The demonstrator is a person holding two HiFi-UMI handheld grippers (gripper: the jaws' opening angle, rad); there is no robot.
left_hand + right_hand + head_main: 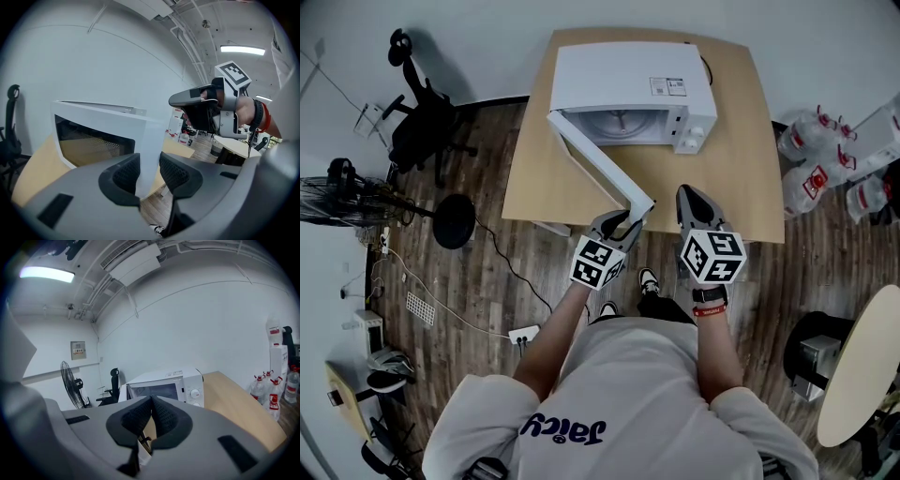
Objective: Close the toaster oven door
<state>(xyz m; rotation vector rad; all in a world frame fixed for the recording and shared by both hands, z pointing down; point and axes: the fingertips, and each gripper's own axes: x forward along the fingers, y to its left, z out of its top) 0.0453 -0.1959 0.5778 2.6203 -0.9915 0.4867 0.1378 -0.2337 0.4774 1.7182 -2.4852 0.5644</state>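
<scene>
White toaster oven (623,80) at the far edge of the counter (741,169). Door (600,164) open on its left hinge, long axis slanting out toward the near edge. Left gripper (630,217) at that free end, right gripper (687,192) just beside it, toward the counter's right edge.

Left gripper view: jaws part-way apart, clamped across the door's free edge.

Right gripper view: jaws pressed together on nothing, oven straight ahead.

Likely calls for swinging the free end rightward, back to the far edge.
</scene>
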